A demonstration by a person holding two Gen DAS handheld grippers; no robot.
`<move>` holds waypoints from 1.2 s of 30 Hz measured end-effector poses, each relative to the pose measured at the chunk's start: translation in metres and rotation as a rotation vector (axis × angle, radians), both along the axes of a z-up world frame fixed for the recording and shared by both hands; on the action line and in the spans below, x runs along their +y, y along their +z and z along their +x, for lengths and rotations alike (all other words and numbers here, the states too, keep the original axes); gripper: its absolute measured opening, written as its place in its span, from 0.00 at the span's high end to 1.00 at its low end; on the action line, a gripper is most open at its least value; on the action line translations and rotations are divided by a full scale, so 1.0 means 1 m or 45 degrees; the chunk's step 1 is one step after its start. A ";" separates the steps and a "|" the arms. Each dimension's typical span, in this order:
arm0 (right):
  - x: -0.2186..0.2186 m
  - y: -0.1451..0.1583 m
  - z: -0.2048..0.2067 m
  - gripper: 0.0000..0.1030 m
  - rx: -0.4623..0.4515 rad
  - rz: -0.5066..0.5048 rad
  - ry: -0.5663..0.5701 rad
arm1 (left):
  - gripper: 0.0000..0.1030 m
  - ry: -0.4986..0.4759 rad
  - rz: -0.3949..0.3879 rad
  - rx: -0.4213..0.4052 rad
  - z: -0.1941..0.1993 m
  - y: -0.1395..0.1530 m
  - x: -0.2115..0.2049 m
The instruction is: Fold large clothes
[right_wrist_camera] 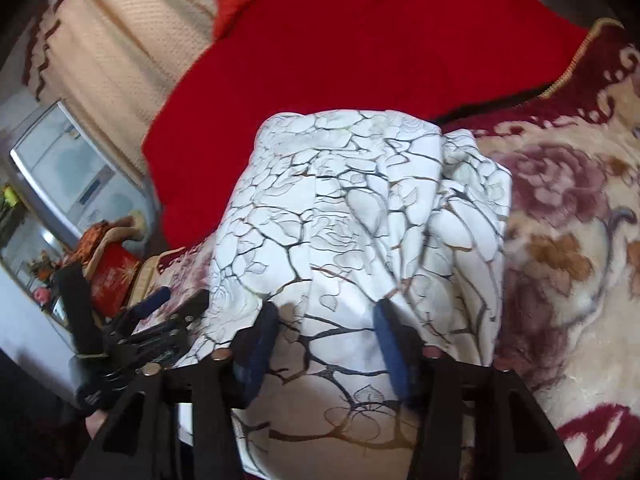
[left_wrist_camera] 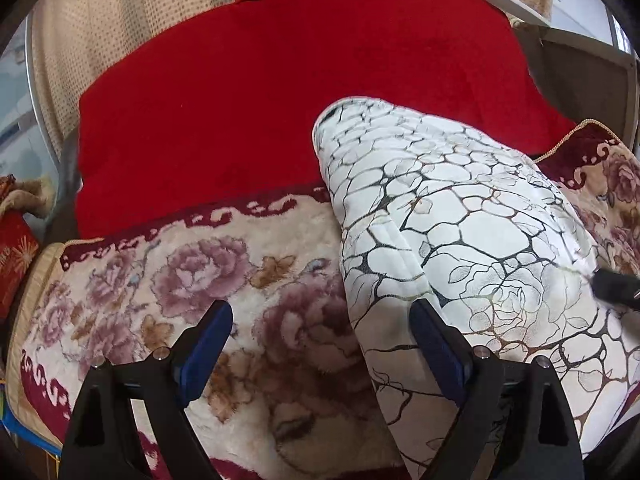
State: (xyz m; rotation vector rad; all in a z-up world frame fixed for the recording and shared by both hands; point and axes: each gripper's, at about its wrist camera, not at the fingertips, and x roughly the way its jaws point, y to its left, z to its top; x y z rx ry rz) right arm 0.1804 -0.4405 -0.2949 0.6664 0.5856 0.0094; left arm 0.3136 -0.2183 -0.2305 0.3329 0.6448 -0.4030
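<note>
One flowered blanket (left_wrist_camera: 168,280) in cream, pink and dark red covers the bed under both tools. One plain red blanket (left_wrist_camera: 280,100) lies ahead of them, over the far part of the bed, with beige curtains (left_wrist_camera: 120,20) beyond it.

One garment (left_wrist_camera: 460,208), white with a dark crackle and leaf print, lies on the flowered blanket, its far end reaching onto the red one. It sits ahead and to the right of the left tool (left_wrist_camera: 320,352) and directly under and ahead of the right tool (right_wrist_camera: 326,340).

The left tool stands wide with nothing between its two blue pads; its right finger (left_wrist_camera: 436,344) is over the garment's edge, its left finger (left_wrist_camera: 208,344) over the flowered blanket. The right tool is about half closed, with a raised fold of the garment between its two pads; whether they already pinch the cloth I cannot tell. The left tool also shows at the right tool's left side.
</note>
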 end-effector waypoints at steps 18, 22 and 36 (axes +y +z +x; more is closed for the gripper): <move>-0.023 0.001 0.055 0.49 0.105 -0.008 -0.040 | 0.12 -0.006 -0.028 0.035 0.005 -0.001 0.001; -0.021 0.016 0.041 0.49 0.050 -0.042 -0.047 | 0.12 0.008 -0.024 0.031 0.006 -0.001 0.001; -0.018 0.000 0.005 0.47 0.080 0.044 0.022 | 0.12 0.014 -0.021 0.033 0.008 -0.002 0.000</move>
